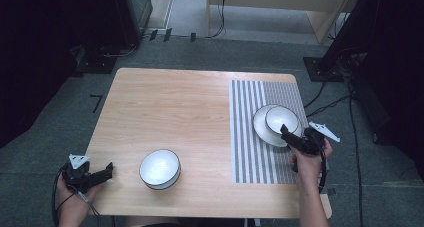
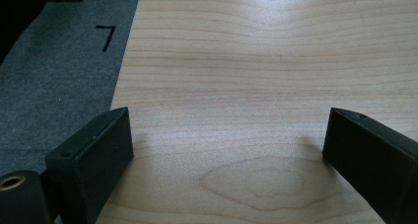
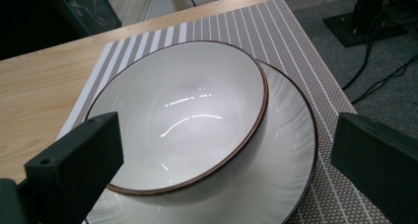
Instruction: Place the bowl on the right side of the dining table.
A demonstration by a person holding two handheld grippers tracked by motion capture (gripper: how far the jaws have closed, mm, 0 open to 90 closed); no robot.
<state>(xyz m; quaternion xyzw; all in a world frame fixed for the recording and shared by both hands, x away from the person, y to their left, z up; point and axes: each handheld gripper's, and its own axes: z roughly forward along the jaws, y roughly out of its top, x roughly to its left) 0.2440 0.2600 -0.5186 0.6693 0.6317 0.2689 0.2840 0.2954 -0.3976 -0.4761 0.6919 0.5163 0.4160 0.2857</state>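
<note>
My left gripper (image 1: 100, 174) rests open at the left table edge, holding nothing. A bowl (image 1: 160, 168) stands in front of me. My right gripper (image 3: 224, 150) is wide open, its jaws around the bowl on the plate (image 3: 291, 150) without touching.

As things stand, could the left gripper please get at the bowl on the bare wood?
Probably yes. The left gripper sits at the table's near left corner with jaws open, and only bare table lies between it and the bowl.
</note>
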